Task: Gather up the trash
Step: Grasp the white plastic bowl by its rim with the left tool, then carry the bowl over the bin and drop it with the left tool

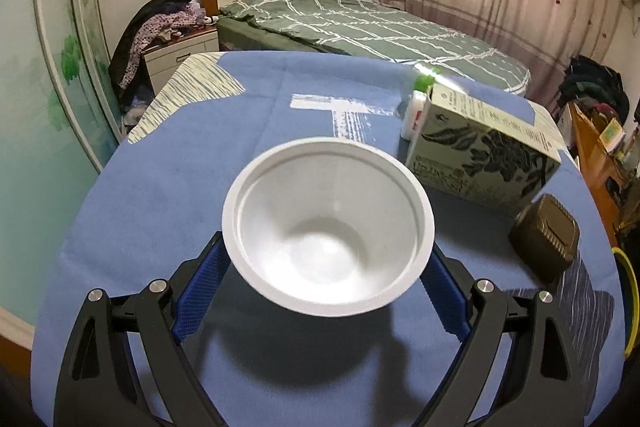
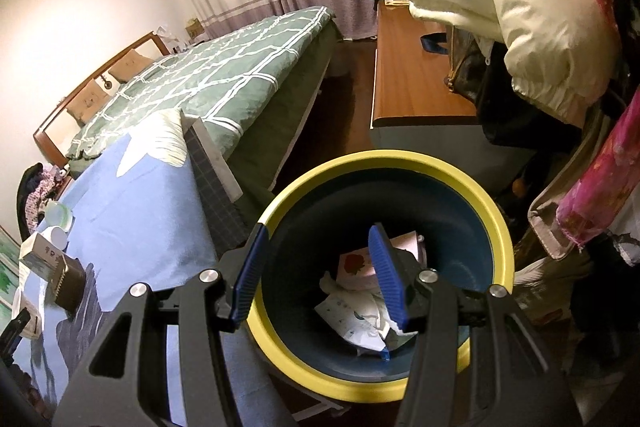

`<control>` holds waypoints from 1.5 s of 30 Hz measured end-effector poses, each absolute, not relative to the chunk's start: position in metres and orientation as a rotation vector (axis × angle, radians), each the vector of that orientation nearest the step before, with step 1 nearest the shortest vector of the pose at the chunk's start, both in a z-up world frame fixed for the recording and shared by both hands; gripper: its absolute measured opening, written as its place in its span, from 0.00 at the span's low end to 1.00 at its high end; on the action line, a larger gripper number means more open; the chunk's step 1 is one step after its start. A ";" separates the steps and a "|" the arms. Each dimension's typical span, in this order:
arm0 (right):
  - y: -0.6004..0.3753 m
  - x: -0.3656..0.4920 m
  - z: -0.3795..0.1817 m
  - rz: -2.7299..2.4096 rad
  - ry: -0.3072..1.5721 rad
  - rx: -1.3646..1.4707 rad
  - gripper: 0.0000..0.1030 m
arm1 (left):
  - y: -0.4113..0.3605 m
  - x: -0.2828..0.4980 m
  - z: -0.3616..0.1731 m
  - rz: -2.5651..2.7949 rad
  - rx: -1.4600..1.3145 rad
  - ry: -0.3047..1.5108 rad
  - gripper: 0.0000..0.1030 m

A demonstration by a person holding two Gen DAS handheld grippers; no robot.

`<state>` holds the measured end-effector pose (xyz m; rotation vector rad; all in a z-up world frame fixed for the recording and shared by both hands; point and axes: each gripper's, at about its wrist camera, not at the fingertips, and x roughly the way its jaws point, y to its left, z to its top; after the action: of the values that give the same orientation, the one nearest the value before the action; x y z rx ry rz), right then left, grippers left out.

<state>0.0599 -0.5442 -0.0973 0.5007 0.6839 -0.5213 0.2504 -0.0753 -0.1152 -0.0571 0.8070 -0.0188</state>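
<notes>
My left gripper (image 1: pixel 326 247) is shut on a white plastic bowl (image 1: pixel 328 227); its blue pads (image 1: pixel 204 279) press on the bowl's sides just under the rim. The empty bowl hangs above the blue tablecloth (image 1: pixel 160 187) and casts a shadow on it. In the right wrist view my right gripper (image 2: pixel 319 229) stands open over the dark blue bin with the yellow rim (image 2: pixel 400 159), nothing between its fingers. In the bin lie a pink box (image 2: pixel 356 267) and crumpled paper wrappers (image 2: pixel 352 319).
On the table's right stand a leaf-printed carton (image 1: pixel 480 155), a white bottle with a green cap (image 1: pixel 416 107) and a small brown box (image 1: pixel 544 239). The bin's rim (image 1: pixel 628 287) shows past the table's right edge. A bed (image 1: pixel 360 27) lies behind, a wooden cabinet (image 2: pixel 412 75) beyond the bin.
</notes>
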 end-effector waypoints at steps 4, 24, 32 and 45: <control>-0.544 0.058 -0.098 -0.508 0.679 0.506 0.49 | -0.073 0.254 -0.113 -0.034 -0.070 0.784 0.79; -0.535 0.034 -0.087 -0.472 0.698 0.404 0.49 | -0.182 0.185 -0.063 -0.358 0.048 0.716 0.78; -0.548 0.002 -0.080 -0.498 0.689 0.383 0.49 | -0.285 0.153 -0.046 -0.575 0.130 0.704 0.78; -0.568 -0.046 -0.088 -0.546 0.700 0.393 0.49 | -0.444 0.125 -0.058 -0.815 0.242 0.773 0.79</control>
<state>-0.0456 -0.5677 -0.0877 0.3932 0.7004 -0.5456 0.1247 -0.4436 -0.0585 0.2415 0.7734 -0.8154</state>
